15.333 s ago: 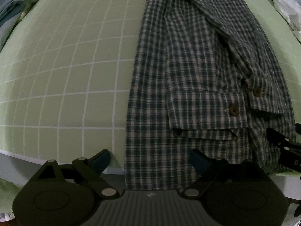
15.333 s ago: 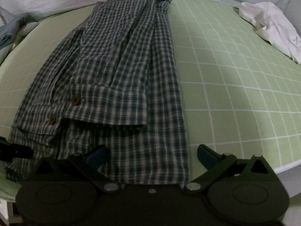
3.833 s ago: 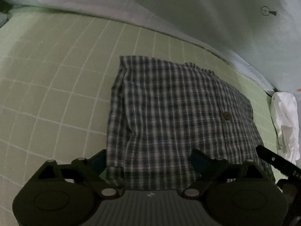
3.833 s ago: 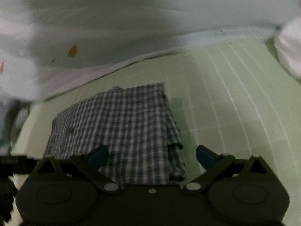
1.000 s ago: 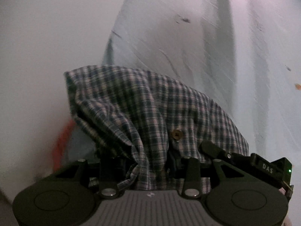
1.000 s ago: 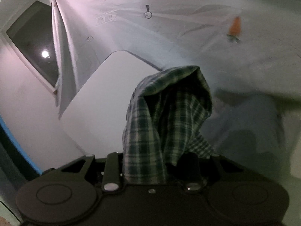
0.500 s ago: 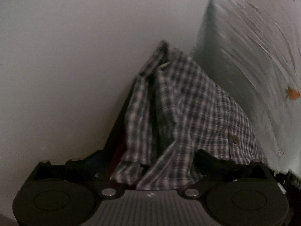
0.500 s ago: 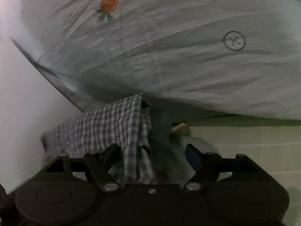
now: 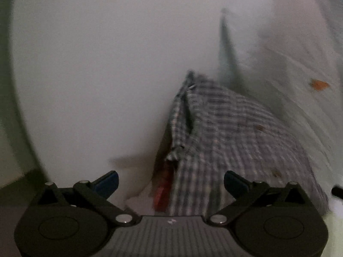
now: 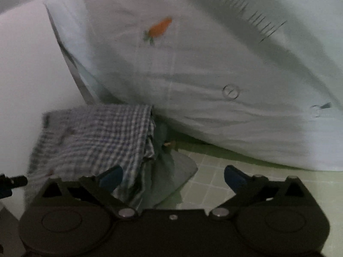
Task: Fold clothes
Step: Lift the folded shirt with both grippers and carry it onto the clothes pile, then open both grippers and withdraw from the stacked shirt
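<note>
Releasing is the step in hand: the left tool (image 9: pixel 170 181) and right tool (image 10: pixel 173 176) have just been opening and now stand wide, gripping nothing. The folded checked shirt (image 9: pixel 225 132) rests on a pile of clothes against the white wall (image 9: pixel 96 64), beside the carrot-print sheet (image 10: pixel 214 64). Both tools should withdraw straight back without snagging the fold.

A green mat (image 10: pixel 216 177) with a white grid covers the surface. On it lies grey cloth (image 10: pixel 171 177), and the folded checked shirt (image 10: pixel 96 135) seemingly rests on that pile against the wall.
</note>
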